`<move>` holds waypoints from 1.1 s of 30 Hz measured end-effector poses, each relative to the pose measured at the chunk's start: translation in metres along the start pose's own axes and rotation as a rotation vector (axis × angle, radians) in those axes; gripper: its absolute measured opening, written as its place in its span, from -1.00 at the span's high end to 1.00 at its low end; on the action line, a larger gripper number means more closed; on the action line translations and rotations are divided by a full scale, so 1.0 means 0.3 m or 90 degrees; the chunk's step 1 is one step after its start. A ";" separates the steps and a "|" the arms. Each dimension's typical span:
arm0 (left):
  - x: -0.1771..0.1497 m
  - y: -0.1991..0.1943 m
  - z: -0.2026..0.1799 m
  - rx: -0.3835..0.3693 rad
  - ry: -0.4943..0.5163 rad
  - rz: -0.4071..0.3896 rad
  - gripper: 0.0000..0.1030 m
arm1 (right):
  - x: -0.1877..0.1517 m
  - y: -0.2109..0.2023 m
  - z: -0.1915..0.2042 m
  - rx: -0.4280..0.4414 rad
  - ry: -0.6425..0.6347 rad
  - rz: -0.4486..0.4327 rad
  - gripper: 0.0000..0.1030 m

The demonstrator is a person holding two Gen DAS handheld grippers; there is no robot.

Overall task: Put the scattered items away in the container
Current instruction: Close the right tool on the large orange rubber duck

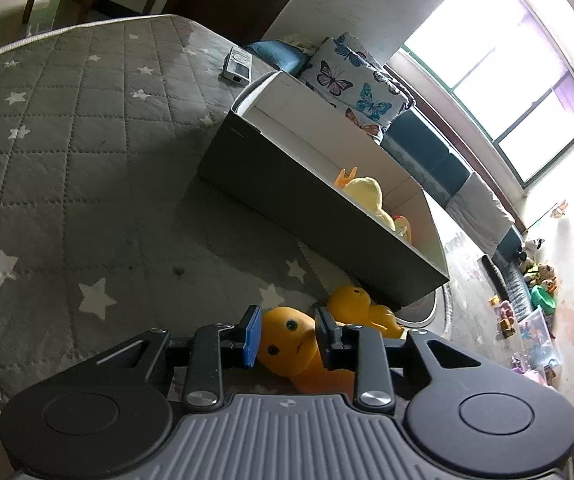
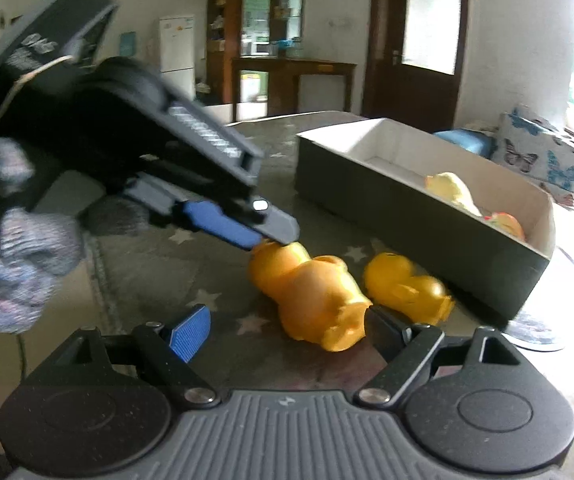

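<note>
Closing around the head of an orange plush toy (image 1: 291,344), the left claw (image 1: 289,338) has one blue pad on each side of the face; pads sit at the cheeks, contact looks likely but the squeeze is hard to confirm. In the right wrist view the left claw (image 2: 265,236) comes in from upper left, motion-blurred, tips on the top of the same orange plush toy (image 2: 311,296). Toy lies on its side on the grey star-print quilted mattress (image 1: 87,152). Second orange plush toy (image 2: 407,288) lies just beside it, between it and the container's dark outer wall. Right claw (image 2: 287,332) is spread wide, nothing between its fingers, low over the mattress with the first toy's lower end near its right fingertip. Cardboard box container (image 1: 327,208), dark outside and white inside, sits on the mattress; inside it a pale yellow plush toy (image 1: 367,196) and a small orange-red item, too hidden to name. Butterfly-print pillow (image 1: 351,80) behind the box. Small grey device (image 1: 237,65) lies on the mattress well apart from the toys.
</note>
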State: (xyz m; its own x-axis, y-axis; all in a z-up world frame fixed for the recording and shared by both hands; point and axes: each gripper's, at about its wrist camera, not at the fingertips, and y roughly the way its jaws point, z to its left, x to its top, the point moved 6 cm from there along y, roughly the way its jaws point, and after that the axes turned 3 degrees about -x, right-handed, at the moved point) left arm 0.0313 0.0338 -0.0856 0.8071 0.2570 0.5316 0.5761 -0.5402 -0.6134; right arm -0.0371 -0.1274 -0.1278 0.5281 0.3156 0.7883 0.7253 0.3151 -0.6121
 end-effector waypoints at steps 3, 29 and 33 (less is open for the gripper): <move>0.000 -0.002 -0.002 0.002 -0.002 -0.001 0.36 | 0.012 0.010 -0.024 -0.013 0.009 -0.004 -0.67; -0.003 0.030 0.006 0.026 -0.046 -0.007 0.24 | -0.003 0.014 -0.015 0.002 0.004 0.032 -0.13; 0.008 0.040 0.012 0.029 -0.051 -0.012 0.24 | 0.001 0.007 0.003 0.019 -0.006 0.038 -0.11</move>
State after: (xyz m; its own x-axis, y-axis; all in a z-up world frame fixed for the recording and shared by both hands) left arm 0.0406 0.0308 -0.0940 0.8031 0.3307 0.4957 0.5947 -0.4979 -0.6313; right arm -0.0359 -0.1260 -0.1290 0.5655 0.3433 0.7499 0.6788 0.3227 -0.6596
